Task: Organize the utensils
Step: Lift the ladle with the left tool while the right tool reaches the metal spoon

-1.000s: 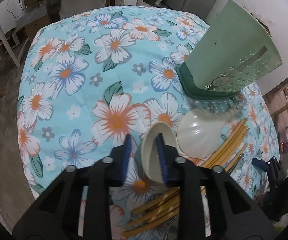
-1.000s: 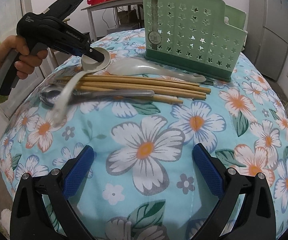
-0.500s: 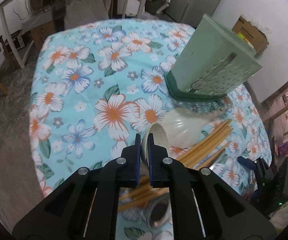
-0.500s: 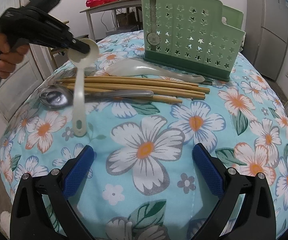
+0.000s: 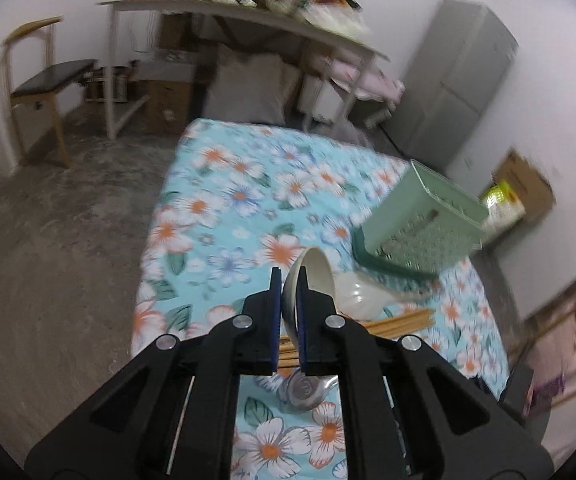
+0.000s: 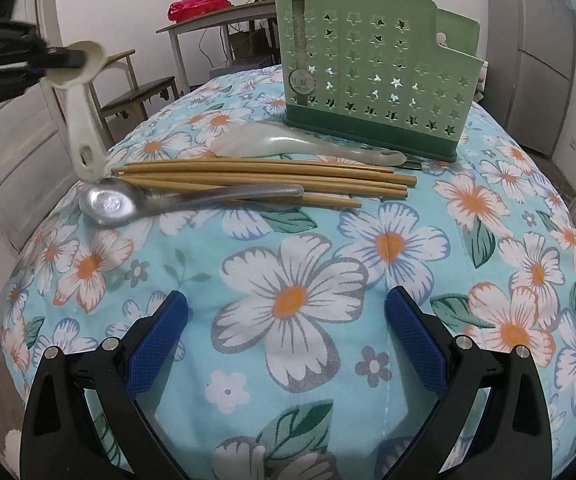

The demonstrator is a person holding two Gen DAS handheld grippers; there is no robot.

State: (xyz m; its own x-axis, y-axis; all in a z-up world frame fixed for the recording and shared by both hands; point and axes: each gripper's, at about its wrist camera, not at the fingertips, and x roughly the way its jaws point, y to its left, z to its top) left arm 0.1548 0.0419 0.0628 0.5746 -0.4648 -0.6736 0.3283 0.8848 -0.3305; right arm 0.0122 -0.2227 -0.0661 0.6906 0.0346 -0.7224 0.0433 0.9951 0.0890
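My left gripper (image 5: 288,280) is shut on the bowl rim of a white plastic spoon (image 5: 314,276), held in the air above the table's left end. In the right wrist view that spoon (image 6: 81,120) hangs handle-down from the left gripper (image 6: 77,58). On the floral cloth lie a pale green ladle spoon (image 6: 288,145), several wooden chopsticks (image 6: 263,178) and a metal spoon (image 6: 143,202). The green utensil holder (image 6: 372,76) stands upright behind them. My right gripper (image 6: 285,336) is open, low over the near cloth, with nothing between its fingers.
The table wears a blue flowered cloth (image 6: 300,280). Beyond it are a chair (image 5: 43,84), a cluttered side table (image 5: 247,12) and a grey cabinet (image 5: 460,80). A cardboard box (image 5: 524,188) sits by the wall.
My left gripper shut on the white spoon's bowl and lifted it off the pile, so its handle now hangs clear of the cloth. My right gripper has stayed still.
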